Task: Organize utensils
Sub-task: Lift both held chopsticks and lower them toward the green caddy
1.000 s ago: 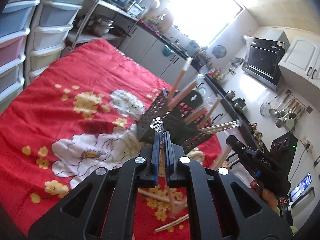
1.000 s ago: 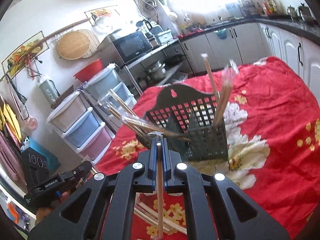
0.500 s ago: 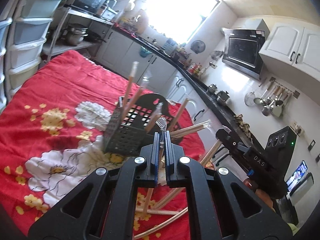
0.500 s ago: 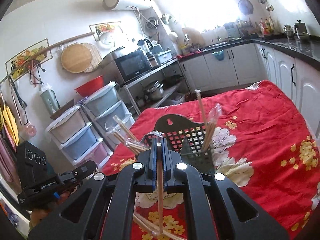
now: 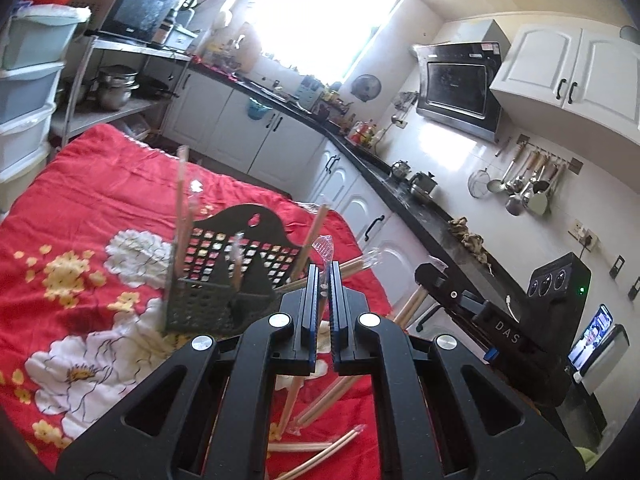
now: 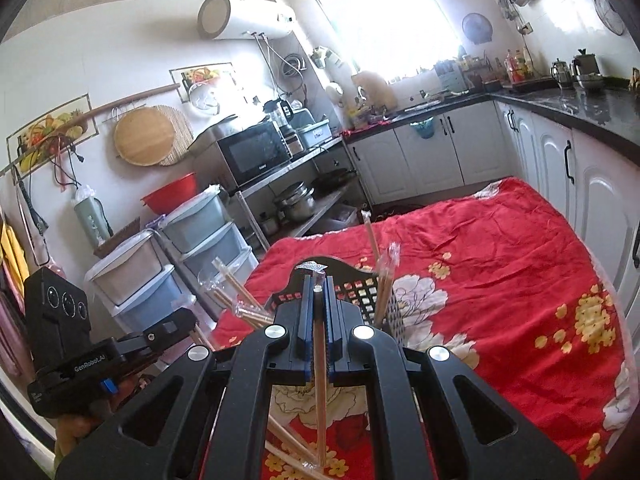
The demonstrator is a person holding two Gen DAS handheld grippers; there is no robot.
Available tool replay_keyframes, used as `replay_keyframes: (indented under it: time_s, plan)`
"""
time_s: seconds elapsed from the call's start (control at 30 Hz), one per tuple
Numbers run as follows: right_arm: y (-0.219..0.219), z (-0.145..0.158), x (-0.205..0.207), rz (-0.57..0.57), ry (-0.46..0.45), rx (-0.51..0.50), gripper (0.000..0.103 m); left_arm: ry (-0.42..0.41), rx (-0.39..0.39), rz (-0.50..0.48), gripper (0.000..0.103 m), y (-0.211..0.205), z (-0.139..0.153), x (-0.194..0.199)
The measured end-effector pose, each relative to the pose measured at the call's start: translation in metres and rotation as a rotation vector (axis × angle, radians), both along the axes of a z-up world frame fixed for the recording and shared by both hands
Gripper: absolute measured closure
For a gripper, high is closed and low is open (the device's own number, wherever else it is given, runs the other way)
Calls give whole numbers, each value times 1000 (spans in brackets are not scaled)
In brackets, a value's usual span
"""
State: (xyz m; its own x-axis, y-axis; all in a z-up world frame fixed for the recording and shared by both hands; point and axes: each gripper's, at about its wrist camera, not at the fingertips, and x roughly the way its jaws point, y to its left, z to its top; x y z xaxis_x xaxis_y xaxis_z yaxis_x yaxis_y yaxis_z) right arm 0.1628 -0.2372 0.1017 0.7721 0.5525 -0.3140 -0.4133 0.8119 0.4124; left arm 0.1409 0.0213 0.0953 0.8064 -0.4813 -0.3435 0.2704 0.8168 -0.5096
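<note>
Wrapped chopsticks gripped in both grippers above red floral cloth (image 5: 100,200).
Left gripper (image 5: 324,276) is clamped on one wrapped chopstick (image 5: 325,249), right gripper (image 6: 318,286) on another (image 6: 319,380); black basket (image 5: 224,280) is stood mid-cloth, loose chopsticks (image 5: 320,450) lying at near edge.

A black mesh holder (image 5: 224,300) stands upright on the red floral cloth (image 5: 100,200), wrapped chopsticks (image 5: 182,200) leaning inside; more (image 5: 320,440) lie loose beside it.
</note>
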Motion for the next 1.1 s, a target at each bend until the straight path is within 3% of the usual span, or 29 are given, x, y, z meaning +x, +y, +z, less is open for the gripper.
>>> replay_keyframes:
  time_s: [0.5,1.1]
  plan:
    - [6,34,7,0,-100,-5,98,-100,38,-25,101,-19,41,18]
    - [19,87,22,-27,-261,-19,98,-228,52,69,101,-3,93,38]
